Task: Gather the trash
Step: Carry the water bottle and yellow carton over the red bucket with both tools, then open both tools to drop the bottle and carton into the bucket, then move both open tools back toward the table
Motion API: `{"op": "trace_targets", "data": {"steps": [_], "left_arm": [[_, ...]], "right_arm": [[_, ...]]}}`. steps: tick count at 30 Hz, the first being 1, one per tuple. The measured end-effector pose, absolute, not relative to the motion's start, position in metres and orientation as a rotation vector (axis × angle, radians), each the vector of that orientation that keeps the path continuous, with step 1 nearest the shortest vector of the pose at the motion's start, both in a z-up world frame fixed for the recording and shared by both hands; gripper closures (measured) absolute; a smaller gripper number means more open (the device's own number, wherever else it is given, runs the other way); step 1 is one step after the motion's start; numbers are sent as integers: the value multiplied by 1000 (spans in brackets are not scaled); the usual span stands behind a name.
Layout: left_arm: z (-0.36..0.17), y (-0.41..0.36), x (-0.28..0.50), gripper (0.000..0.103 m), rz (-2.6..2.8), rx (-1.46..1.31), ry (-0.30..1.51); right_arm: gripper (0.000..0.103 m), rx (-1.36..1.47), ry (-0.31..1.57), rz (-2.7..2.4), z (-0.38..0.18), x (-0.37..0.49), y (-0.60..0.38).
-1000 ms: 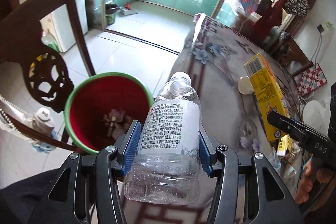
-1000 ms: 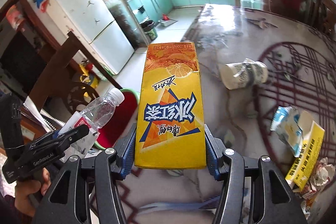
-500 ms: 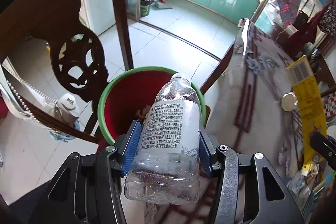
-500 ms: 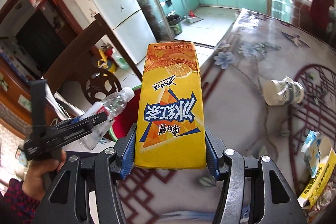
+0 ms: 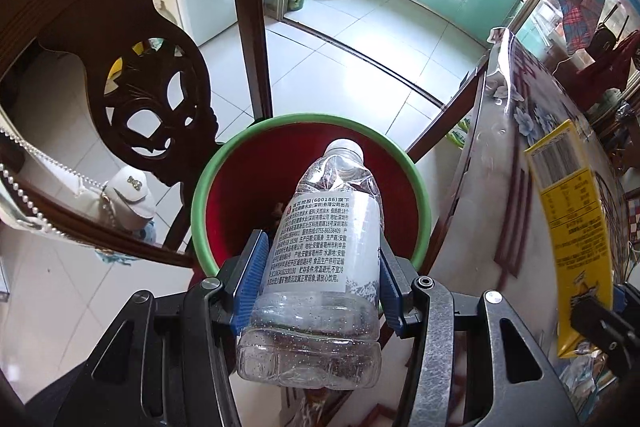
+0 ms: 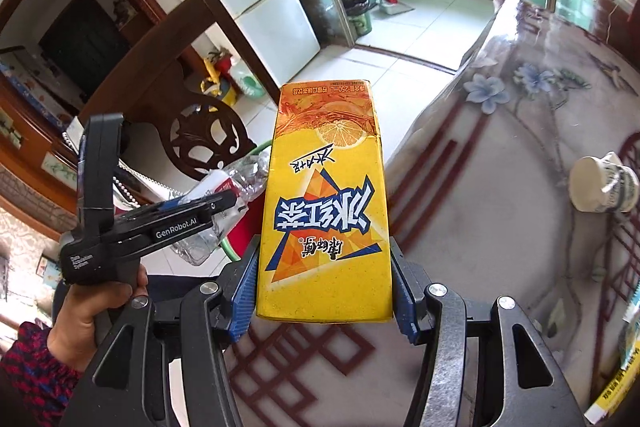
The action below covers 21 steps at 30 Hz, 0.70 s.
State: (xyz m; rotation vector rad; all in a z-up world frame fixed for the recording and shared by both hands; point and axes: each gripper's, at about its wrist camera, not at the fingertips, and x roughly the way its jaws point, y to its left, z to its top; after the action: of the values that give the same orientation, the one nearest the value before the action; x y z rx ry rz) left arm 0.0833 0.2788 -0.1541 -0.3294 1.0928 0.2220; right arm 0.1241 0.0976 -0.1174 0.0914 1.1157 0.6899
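The bottle (image 5: 326,259), clenched in the left claw (image 5: 320,267), has been carried over the bin (image 5: 404,163) — release seems next; the carton (image 6: 326,203) is gripped by the right claw (image 6: 324,291), trailing.

Left gripper (image 6: 224,203) — black frame, white "GenRobot.AI" lettering, pistol-style handle. Right gripper (image 6: 324,291) — black arms, silver screws, ribbed blue pads (image 6: 244,291). Red-and-dark patterned sleeve (image 6: 28,375) at wrist.
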Motion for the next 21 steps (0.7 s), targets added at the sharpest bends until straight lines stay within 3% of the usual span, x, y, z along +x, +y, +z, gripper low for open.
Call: {"op": "trace_targets", "data": {"steps": [12, 13, 16, 21], "left_arm": [[-159, 289, 88, 52, 238, -337, 1107], [-159, 290, 87, 51, 238, -336, 1102], [-158, 293, 87, 30, 242, -340, 1099], [-149, 295, 78, 29, 257, -358, 1068]], "right_arm": [[48, -3, 1116, 733, -125, 139, 147], [48, -9, 1112, 739, -125, 140, 150], [47, -20, 1091, 755, -123, 141, 156], [46, -34, 1073, 778, -122, 142, 164]]}}
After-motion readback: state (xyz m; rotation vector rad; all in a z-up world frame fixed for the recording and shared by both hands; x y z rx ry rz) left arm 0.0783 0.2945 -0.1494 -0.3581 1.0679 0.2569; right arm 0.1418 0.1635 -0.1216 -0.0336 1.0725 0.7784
